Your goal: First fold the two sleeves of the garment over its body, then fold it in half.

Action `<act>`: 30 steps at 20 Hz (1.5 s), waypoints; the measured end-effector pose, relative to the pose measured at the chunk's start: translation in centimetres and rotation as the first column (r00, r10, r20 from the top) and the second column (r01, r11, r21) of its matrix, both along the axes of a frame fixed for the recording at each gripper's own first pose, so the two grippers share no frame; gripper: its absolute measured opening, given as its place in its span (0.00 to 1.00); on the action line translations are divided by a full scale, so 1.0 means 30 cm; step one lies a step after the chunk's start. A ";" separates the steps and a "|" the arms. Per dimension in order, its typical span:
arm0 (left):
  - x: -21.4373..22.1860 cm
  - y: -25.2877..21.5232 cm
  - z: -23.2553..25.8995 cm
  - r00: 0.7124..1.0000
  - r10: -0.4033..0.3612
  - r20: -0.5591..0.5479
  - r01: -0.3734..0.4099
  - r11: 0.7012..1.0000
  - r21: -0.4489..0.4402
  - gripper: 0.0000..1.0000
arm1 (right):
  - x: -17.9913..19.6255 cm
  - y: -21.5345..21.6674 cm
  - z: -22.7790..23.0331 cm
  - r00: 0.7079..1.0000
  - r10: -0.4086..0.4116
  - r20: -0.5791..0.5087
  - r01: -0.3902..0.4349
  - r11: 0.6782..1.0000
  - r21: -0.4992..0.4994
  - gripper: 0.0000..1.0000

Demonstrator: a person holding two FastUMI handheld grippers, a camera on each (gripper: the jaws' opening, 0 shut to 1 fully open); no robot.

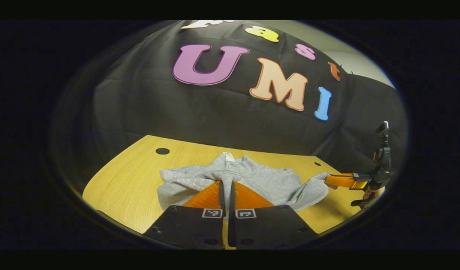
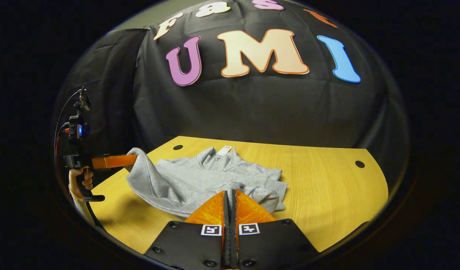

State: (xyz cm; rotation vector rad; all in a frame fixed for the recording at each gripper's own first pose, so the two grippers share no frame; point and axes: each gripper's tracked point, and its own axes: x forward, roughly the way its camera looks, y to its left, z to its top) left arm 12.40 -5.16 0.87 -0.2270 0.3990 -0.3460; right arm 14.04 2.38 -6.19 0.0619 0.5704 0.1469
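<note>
ahead of our left claw (image 1: 226, 187) and right claw (image 2: 230, 197), each pinched together on soft grey garment (image 2: 200, 180) fabric, bare wood-grain tabletop (image 2: 327, 180) stretches to its rounded edge.

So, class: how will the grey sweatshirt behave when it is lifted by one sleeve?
Probably floppy: the grey sweatshirt sags in a drape from the sleeve at the left gripper. Likely light, since a pinch holds that sleeve up. It should not slide freely: its body lies bunched on the table.
</note>
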 end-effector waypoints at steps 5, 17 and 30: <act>0.084 -0.017 -0.129 0.997 0.019 -0.076 -0.017 0.999 0.039 0.00 | 0.070 -0.025 -0.139 0.996 -0.016 -0.090 0.015 1.000 -0.018 0.02; 0.215 0.031 -0.104 0.991 0.128 0.037 -0.132 0.976 0.174 0.70 | 0.218 -0.066 -0.104 0.994 -0.108 -0.023 0.109 0.991 0.083 0.59; 0.005 0.145 0.225 0.935 0.180 0.305 -0.222 0.969 0.106 0.91 | -0.060 0.005 0.207 0.965 -0.059 0.254 0.058 0.998 0.011 0.93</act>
